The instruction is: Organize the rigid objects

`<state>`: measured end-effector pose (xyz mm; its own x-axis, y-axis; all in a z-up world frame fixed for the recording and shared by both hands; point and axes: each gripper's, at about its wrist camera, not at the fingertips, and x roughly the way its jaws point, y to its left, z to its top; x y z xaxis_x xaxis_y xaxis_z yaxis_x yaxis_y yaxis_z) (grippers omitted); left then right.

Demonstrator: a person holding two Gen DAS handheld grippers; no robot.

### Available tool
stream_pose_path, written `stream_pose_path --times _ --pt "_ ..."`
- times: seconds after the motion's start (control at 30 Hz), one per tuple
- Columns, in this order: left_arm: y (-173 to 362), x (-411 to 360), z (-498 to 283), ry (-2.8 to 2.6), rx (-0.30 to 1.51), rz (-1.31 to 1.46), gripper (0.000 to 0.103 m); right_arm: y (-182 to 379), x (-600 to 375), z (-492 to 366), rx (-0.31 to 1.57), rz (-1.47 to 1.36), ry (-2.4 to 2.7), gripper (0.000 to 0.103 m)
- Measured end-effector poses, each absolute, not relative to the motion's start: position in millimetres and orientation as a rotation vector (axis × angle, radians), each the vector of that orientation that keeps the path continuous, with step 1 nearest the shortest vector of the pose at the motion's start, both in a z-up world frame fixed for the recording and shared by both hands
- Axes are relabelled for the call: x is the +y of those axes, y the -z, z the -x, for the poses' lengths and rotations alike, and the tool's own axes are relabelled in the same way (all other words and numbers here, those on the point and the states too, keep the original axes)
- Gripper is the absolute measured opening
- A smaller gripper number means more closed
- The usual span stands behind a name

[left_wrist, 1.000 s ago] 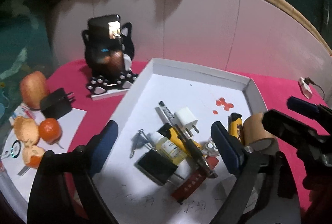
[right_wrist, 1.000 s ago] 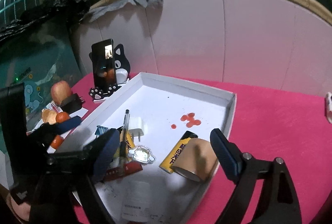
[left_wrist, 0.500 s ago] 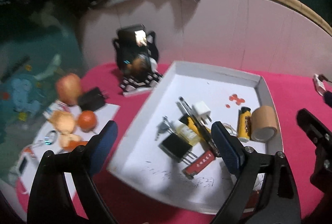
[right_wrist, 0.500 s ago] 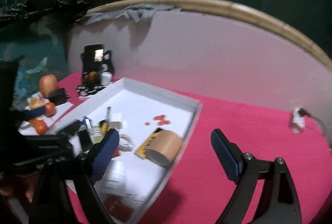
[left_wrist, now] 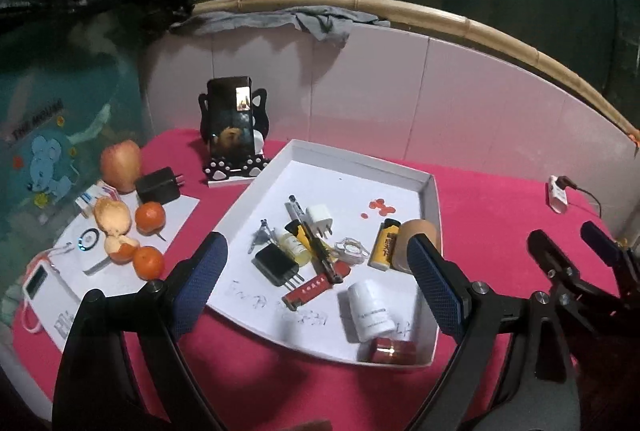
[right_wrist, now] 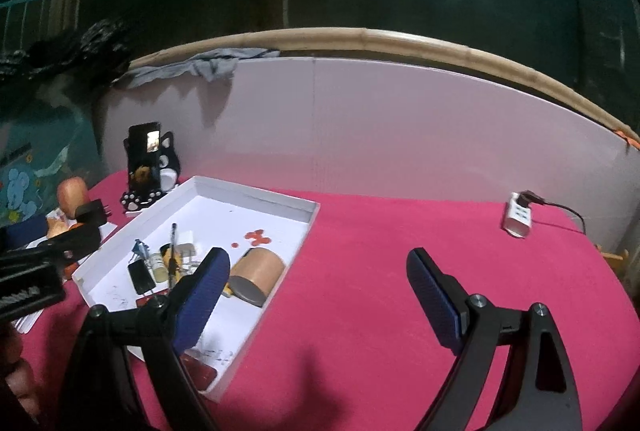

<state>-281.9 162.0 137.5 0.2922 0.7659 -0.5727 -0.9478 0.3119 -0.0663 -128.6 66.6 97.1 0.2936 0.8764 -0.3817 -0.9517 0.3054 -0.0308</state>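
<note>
The left gripper (left_wrist: pixel 316 283) hangs above the near edge of the white tray (left_wrist: pixel 434 199), tilted down toward it, jaws spread wide with nothing between the blue pads. The right gripper (right_wrist: pixel 318 297) points more nearly level over the bare pink bench (right_wrist: pixel 400 271) to the right of the tray, jaws likewise wide apart and empty; in the left wrist view it shows as a black frame at the right edge.

The rigid objects lie inside the tray: a brown tape roll (left_wrist: pixel 416 233) against its right wall, a yellow battery (left_wrist: pixel 385 245) just left of the roll, a white bottle (left_wrist: pixel 370 311) and a red cap (left_wrist: pixel 394 349) near the tray's front right corner, a black charger (left_wrist: pixel 276 265), a white plug (left_wrist: pixel 320 217) and a pen (left_wrist: pixel 310 235) toward the middle.

Handwriting is scrawled on the tray floor near its front edge, but I cannot read it. The print on the battery and the bottle is too small to read. Left of the tray, a blue mouse picture (left_wrist: pixel 44 167) carries the words "THE MOUSE".
</note>
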Motion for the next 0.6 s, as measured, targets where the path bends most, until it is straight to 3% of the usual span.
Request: stream_pose_path --times 0.2,0.27,0.6 --pt "-146 139 279 -1.275 0.483 0.364 0.092 -111 27 111 0.318 0.130 -1.251 0.091" --pt "-145 133 279 -1.280 0.490 0.370 0.092 -114 16 106 0.316 0.089 -1.254 0.103" --pt "-149 99 274 -1.210 0.520 0.352 0.092 -122 -37 87 0.305 -0.061 -1.269 0.103"
